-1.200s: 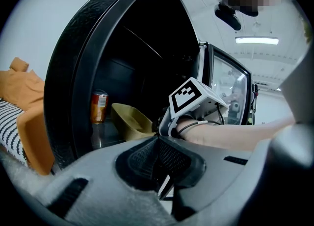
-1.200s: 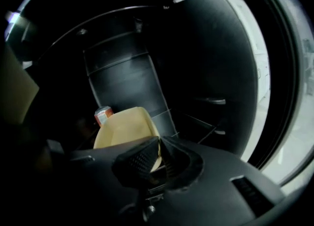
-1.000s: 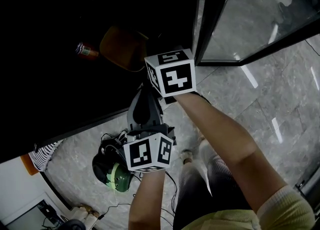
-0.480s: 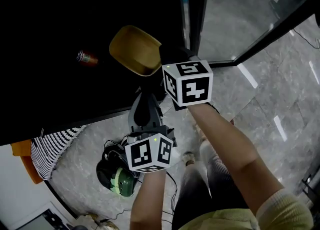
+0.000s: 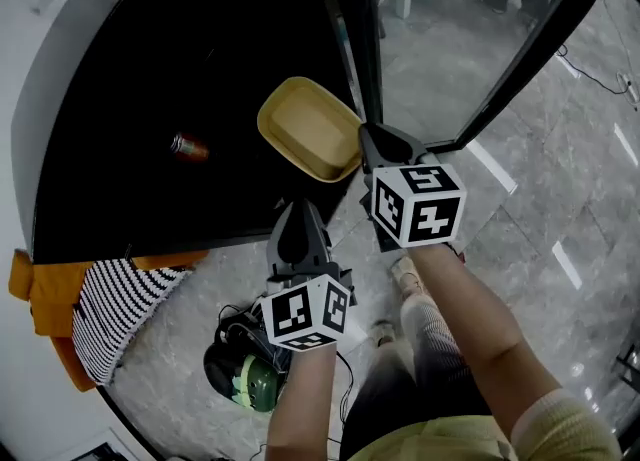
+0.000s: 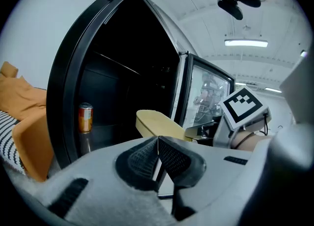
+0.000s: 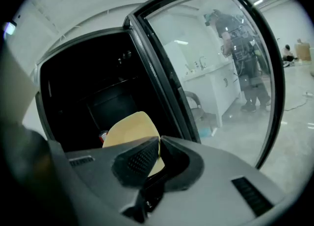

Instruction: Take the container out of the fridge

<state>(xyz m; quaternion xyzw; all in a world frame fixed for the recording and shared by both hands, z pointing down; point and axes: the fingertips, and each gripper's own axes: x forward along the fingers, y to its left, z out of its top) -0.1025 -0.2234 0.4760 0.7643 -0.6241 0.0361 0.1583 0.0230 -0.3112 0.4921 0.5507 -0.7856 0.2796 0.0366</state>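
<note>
Yellow container (image 5: 310, 129), pinched at one rim by the clamped right hand-held gripper (image 5: 372, 141), may pivot and slip free, since the left hand-held gripper (image 5: 297, 207), closed on nothing, gives no support.

Tan-yellow container (image 5: 312, 129); black fridge (image 5: 150, 79); orange can (image 5: 188, 147); black-and-white striped cloth (image 5: 115, 301) at lower left; grey marbled floor (image 5: 530, 199).

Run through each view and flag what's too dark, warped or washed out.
Head view: the fridge interior is near black; only the container and can stand out. Left gripper view: fisheye bows the fridge frame; ceiling lamp glares. Right gripper view: the glass door looks hazy, corners vignetted.
</note>
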